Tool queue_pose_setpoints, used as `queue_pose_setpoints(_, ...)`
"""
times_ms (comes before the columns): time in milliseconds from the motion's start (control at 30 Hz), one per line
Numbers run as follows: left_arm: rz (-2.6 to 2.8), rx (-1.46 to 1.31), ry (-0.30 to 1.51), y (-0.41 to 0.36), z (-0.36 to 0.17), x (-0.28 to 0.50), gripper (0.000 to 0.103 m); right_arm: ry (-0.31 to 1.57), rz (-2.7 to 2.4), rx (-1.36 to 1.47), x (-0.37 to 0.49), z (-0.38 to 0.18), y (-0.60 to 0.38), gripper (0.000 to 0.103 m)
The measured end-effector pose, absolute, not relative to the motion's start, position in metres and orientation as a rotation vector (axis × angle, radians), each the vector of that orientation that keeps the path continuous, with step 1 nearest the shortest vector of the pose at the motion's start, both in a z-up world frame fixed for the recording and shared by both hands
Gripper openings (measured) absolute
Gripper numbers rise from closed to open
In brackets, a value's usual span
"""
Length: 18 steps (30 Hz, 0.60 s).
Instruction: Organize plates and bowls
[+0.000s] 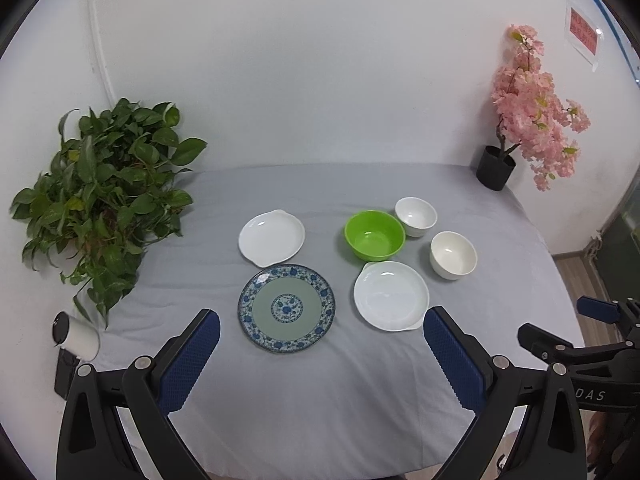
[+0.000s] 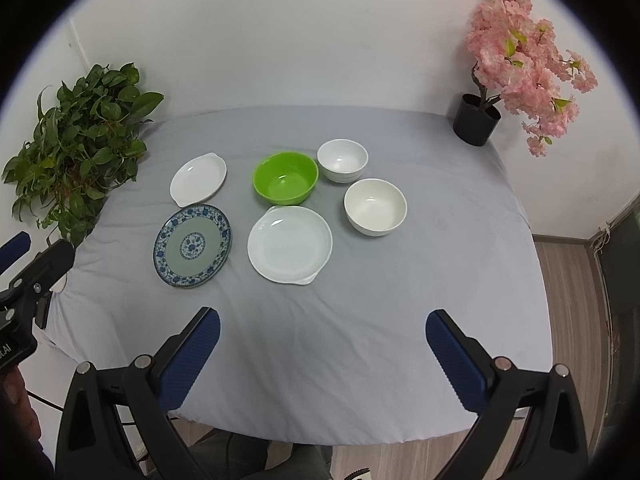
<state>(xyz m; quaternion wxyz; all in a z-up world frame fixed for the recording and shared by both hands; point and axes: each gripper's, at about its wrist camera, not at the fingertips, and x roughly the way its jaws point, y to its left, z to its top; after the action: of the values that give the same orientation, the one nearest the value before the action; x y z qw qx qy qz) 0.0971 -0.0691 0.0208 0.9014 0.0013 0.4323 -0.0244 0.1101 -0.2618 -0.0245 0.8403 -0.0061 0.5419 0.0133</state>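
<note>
On the grey-clothed table [image 1: 320, 380] lie a blue-patterned plate [image 1: 286, 308] [image 2: 193, 245], a white plate [image 1: 272, 237] [image 2: 198, 179] behind it, and a second white plate [image 1: 391, 295] [image 2: 289, 243] to its right. A green bowl [image 1: 375, 235] [image 2: 285, 178] stands mid-table, with two white bowls [image 1: 416, 216] [image 1: 453, 254] to its right; they also show in the right wrist view [image 2: 343, 160] [image 2: 375, 206]. My left gripper [image 1: 322, 354] is open and empty above the near edge. My right gripper [image 2: 323, 354] is open and empty, to the right of the left one.
A leafy green plant [image 1: 104, 196] [image 2: 76, 148] stands at the back left. A pink blossom tree in a black pot [image 1: 496, 168] [image 2: 477, 125] stands at the back right. A white cylinder [image 1: 76, 336] lies at the table's left edge. Wood floor [image 2: 568, 288] lies to the right.
</note>
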Motion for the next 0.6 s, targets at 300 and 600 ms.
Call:
queue_pose_setpoints(300, -0.157, -0.014, 0.905, -0.035, 0.025, 0.136, 0.103, 1.159, -0.024, -0.028, 0.12, -0.016, -0.23, 0.102)
queue_pose_setpoints(600, -0.211, -0.036, 0.906, -0.007, 0.017, 0.147, 0.103, 1.165, -0.076, -0.054, 0.118, -0.011, -0.203, 0.102)
